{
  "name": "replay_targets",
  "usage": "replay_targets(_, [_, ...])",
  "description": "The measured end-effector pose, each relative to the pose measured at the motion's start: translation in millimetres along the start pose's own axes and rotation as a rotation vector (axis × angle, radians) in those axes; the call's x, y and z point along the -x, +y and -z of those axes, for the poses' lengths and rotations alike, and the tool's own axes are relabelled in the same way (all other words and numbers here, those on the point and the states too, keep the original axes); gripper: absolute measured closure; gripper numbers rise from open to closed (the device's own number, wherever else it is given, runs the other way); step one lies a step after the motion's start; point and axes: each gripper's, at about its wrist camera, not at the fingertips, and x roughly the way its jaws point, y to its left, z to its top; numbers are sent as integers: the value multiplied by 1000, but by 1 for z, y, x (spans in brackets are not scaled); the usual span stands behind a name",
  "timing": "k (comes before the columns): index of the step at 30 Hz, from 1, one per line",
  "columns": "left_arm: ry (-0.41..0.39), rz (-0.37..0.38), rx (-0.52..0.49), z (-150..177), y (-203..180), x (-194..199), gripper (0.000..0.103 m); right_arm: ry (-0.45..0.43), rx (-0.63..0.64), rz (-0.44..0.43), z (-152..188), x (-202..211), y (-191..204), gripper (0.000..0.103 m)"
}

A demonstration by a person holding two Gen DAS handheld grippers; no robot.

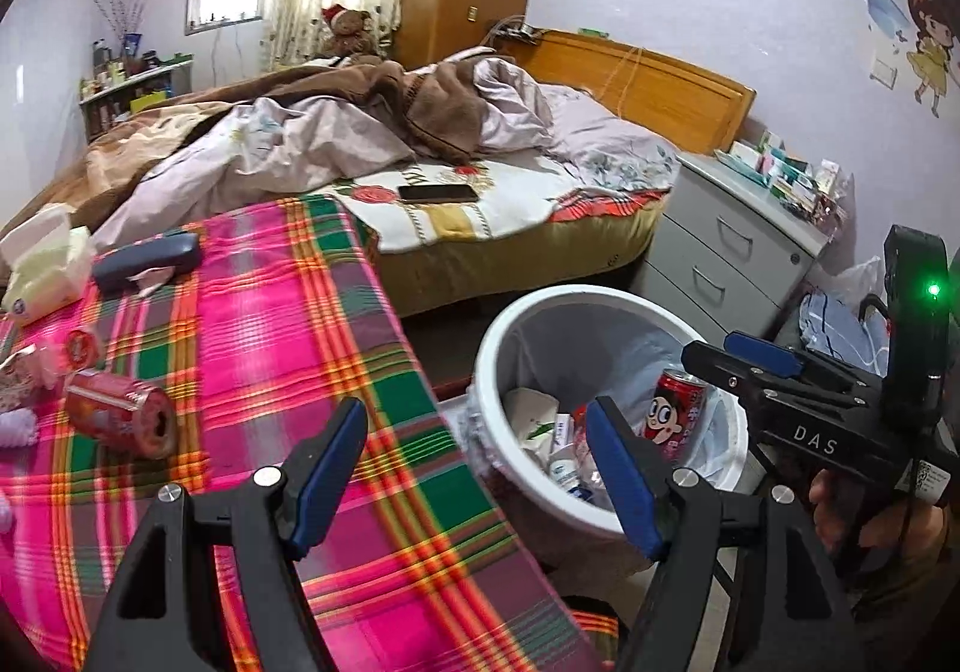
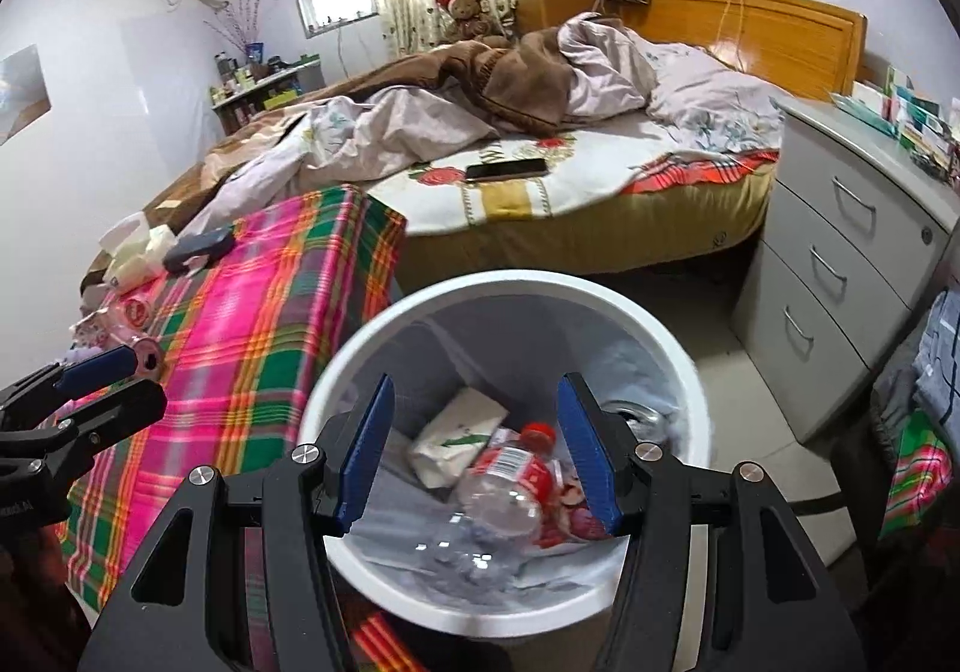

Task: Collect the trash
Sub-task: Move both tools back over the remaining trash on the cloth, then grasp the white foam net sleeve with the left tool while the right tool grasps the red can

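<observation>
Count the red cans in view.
2. One can lies on its side on the plaid cloth; the other can stands in the bin. More may be buried under the bin's trash.

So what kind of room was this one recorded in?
A lived-in bedroom, most likely: an unmade bed with a wooden headboard, a teddy bear behind it, and a grey drawer unit alongside.
</observation>
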Motion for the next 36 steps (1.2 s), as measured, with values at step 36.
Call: replay_targets(36, [-60, -341, 290, 61, 203, 90, 26, 6, 273, -293, -6, -33, 179, 45])
